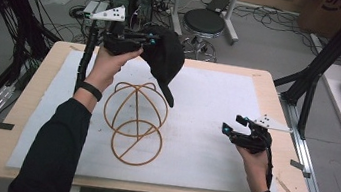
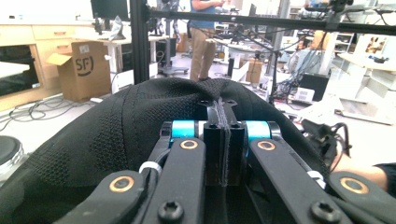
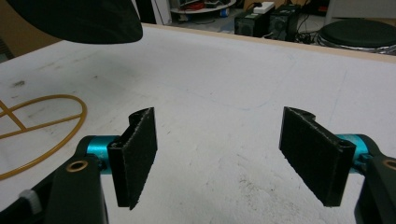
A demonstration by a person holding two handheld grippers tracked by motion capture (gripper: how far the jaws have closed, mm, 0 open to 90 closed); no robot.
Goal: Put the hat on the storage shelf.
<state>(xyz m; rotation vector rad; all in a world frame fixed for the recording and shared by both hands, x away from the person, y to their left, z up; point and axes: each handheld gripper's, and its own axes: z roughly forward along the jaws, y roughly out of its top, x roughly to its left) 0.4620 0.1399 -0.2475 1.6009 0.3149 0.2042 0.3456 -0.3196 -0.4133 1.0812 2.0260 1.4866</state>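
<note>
- Two grippers are at work: our left gripper [image 1: 138, 38] is raised above the far edge of the table [image 1: 25, 106], and our right gripper [image 1: 241, 127] hovers low, just over the white mat [image 1: 214, 132] near our side.
- We pinch the black cap [image 1: 166, 60] in the left claw; in the left gripper view the jaws are pressed together on a fold of its mesh fabric [image 2: 140, 121], so the cap hangs from that claw, brim [image 1: 167, 91] pointing down.
- Below and just to our side of the left claw stands the wire hat stand [image 1: 135, 121], a domed frame of tan hoops. We judge the cap is held high so its open underside can come down over that dome.
- Our right claw stands spread wide with nothing between its pads [image 3: 137, 156]; it sits well apart from the stand, off to the stand's right, probably waiting to steady the frame or tug the cap.
- Up and to the left of the right claw we catch a dark edge of the cap [image 3: 79, 21] and one hoop of the stand [image 3: 42, 135].
- Much is hidden: the cap blocks most of the scene ahead of the left claw, we cannot tell which part of the crown is gripped, and the stand's footing under its lower ring is hard to make out.
</note>
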